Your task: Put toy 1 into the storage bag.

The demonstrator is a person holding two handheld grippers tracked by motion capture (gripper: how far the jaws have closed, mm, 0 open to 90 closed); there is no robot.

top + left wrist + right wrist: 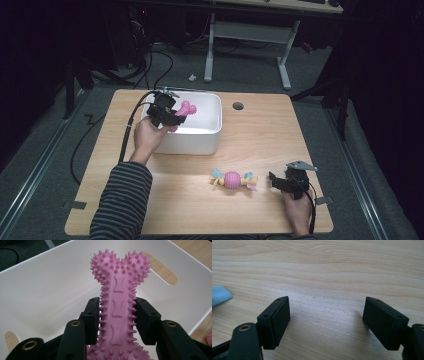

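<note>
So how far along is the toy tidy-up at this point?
Nothing lies settled in the white bin yet. In hand: the left gripper is clamped on the pink spiky bone toy, holding it over the bin's inside, not yet let go. Left: the pink ball rope toy lies on the wooden table, and the right gripper rests open beside it with nothing between its jaws.

We find no readable text, label, brand, number or sign in any view. The pink spiked bone toy (119,307) carries only three small raised bone shapes along its shaft, no lettering. The white bin (210,135) and the table (260,125) bear no markings.
</note>
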